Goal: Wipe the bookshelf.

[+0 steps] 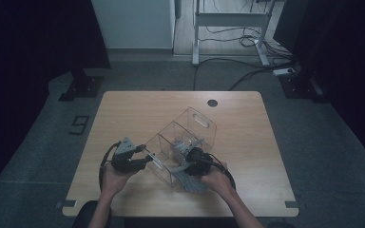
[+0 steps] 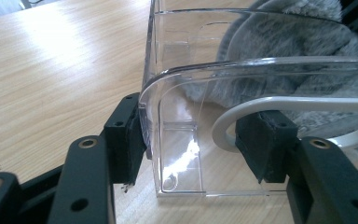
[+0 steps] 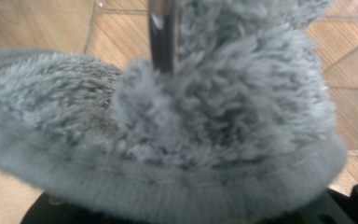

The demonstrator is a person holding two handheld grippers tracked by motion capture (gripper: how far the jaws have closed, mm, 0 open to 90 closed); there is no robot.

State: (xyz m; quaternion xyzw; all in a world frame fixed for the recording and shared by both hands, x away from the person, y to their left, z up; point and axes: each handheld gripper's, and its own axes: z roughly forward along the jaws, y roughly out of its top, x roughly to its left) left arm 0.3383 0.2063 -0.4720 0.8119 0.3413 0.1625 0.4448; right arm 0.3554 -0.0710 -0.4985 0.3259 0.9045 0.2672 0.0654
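Clear plastic bin point(image 1: 183, 142) lies tilted across the middle of the table point(image 1: 123, 114), its open mouth toward the person. Fluffy grey slipper point(image 1: 190, 179) sits half in that mouth, carried by the right tool point(image 1: 195, 159), whose jaws clamp its plush upper. Left tool point(image 1: 145, 159) holds the bin's near corner wall point(image 2: 168, 140), one pad outside, one inside. Best practice, I judge: keep the left grip steady so the bin cannot slide, and push the slipper deep along the floor before letting go.

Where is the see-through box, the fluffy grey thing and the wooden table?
clear box point(image 2: 177, 140), left gripper view, its near corner wall.
fluffy grey thing point(image 3: 191, 140), right gripper view, its furry middle.
table point(image 1: 133, 114), high view, bare top.
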